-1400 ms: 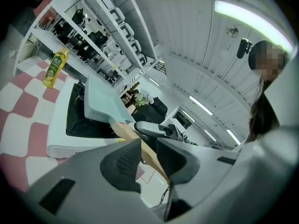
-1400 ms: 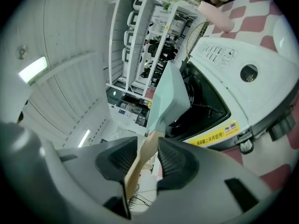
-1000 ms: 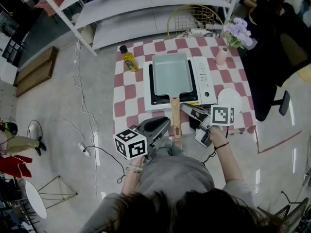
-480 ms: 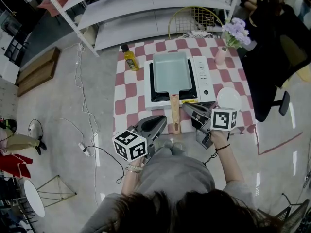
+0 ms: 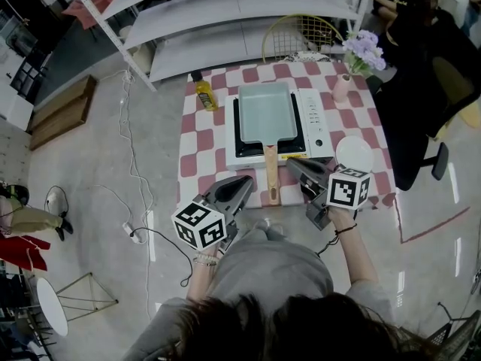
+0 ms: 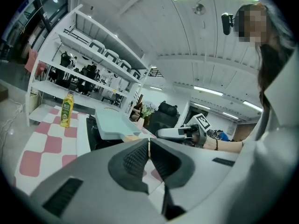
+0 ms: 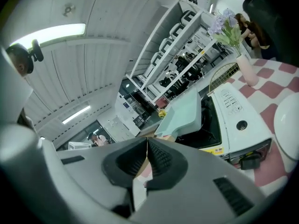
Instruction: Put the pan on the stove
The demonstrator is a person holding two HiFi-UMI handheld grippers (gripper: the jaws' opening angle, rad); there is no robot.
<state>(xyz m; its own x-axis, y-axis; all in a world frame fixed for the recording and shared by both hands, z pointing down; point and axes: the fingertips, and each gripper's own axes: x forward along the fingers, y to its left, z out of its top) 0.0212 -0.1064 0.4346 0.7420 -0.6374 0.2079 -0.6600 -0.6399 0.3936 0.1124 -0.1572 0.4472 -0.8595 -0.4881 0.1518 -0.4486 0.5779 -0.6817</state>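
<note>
A yellow bottle [image 5: 204, 94] stands upright near the far left corner of the checked tabletop [image 5: 197, 143]. At the near edge, the left gripper [image 5: 246, 180] hovers just left of the pan's wooden handle [image 5: 270, 173] without touching it. Its jaws have just been closing and now meet, with nothing between them. The pale rectangular pan [image 5: 267, 113] sits on the black top of the white stove [image 5: 317, 119], its handle reaching over the stove's front toward the person. Just right of the handle the right gripper [image 5: 291, 162] hangs clear of it, jaws likewise just closed and pressed together on nothing. Further right a white plate [image 5: 355, 154] lies on the tabletop, and a pink vase [image 5: 342, 86] of purple flowers stands behind it.
</note>
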